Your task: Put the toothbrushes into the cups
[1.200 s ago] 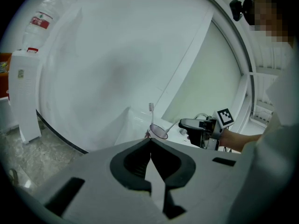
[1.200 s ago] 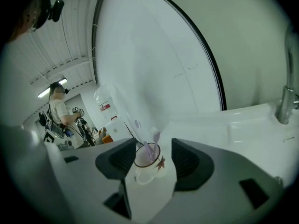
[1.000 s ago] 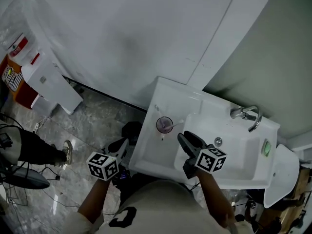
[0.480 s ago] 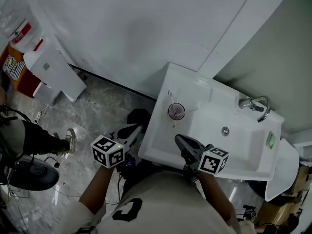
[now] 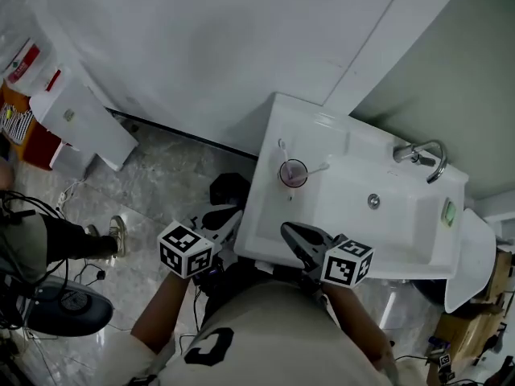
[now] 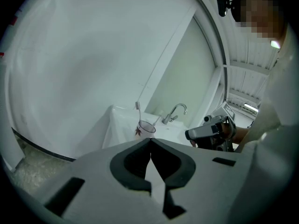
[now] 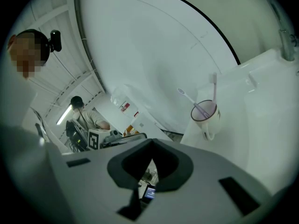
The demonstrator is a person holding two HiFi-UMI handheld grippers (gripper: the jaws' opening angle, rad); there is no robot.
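Cup (image 5: 293,173): on the sink (image 5: 267,207) ledge, left of the basin. It holds two toothbrushes (image 5: 281,146), heads up, so the task is seemingly complete. Left gripper (image 5: 219,218) and right gripper (image 5: 291,235): both clenched, empty, near the front rim, with nothing to carry.

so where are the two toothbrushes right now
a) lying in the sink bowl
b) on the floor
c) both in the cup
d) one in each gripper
C: both toothbrushes stand in the cup on the corner of the sink, while the left gripper and the right gripper are shut with nothing between their jaws.
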